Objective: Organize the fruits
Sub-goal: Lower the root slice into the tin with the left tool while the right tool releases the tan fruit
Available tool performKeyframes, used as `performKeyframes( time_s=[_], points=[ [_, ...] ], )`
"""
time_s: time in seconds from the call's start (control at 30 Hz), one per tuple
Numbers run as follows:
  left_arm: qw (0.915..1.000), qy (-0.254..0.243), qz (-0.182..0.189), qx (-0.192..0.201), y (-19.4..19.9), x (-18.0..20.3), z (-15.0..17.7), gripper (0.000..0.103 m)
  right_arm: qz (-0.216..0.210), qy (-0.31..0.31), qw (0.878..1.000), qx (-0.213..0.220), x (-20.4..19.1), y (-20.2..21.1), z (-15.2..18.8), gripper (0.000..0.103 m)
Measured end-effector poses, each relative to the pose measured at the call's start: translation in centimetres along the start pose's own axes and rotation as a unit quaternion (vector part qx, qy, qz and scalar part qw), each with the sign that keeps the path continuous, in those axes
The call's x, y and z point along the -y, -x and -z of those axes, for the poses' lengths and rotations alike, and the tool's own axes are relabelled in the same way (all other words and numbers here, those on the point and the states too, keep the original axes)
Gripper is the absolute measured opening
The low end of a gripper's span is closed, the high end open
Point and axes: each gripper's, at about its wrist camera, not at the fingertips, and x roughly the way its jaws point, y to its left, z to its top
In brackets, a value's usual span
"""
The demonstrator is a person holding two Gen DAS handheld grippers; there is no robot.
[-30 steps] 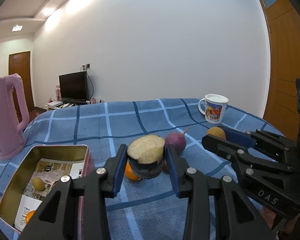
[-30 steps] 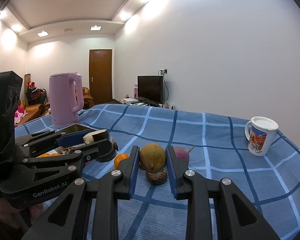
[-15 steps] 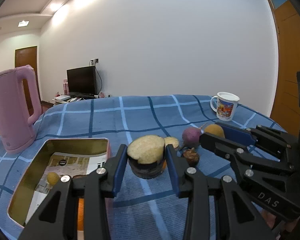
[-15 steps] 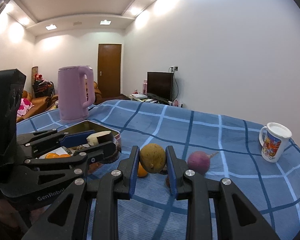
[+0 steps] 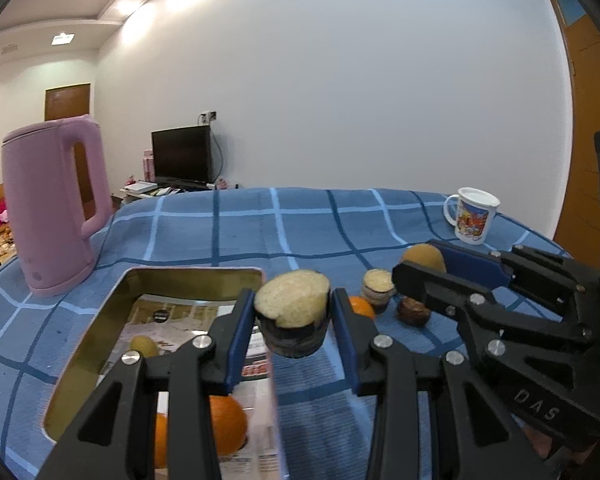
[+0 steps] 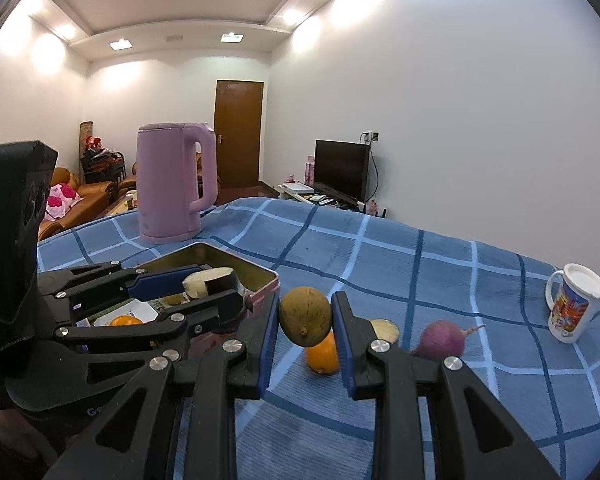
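Note:
My left gripper is shut on a cut chunk with dark skin and pale flesh, held just over the right rim of the open gold-lined tin. Inside the tin lie a small yellowish fruit and oranges. My right gripper is shut on a round brown fruit, raised above the blue checked cloth beside the tin. Below it on the cloth sit an orange, another cut chunk and a purple radish. A dark brown fruit rests nearby.
A pink kettle stands on the cloth behind the tin's far left corner. A printed white mug sits at the far right of the table. The table edge curves away behind both; a room with a television lies beyond.
Both grippers have carried their loads leftward toward the tin. The cut chunk now hangs at the tin's right rim, and the radish has slid to the right of the brown fruit.

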Motion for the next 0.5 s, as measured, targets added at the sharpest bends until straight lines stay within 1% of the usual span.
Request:
performKeyframes(
  time_s=[0.5],
  points=[
    [0.9994,0.015,-0.027,-0.011,0.2,-3.1,0.2,0.040,-0.027,0.009,1.000,-0.006,-2.4,-1.9,-1.2,0.028]
  ],
)
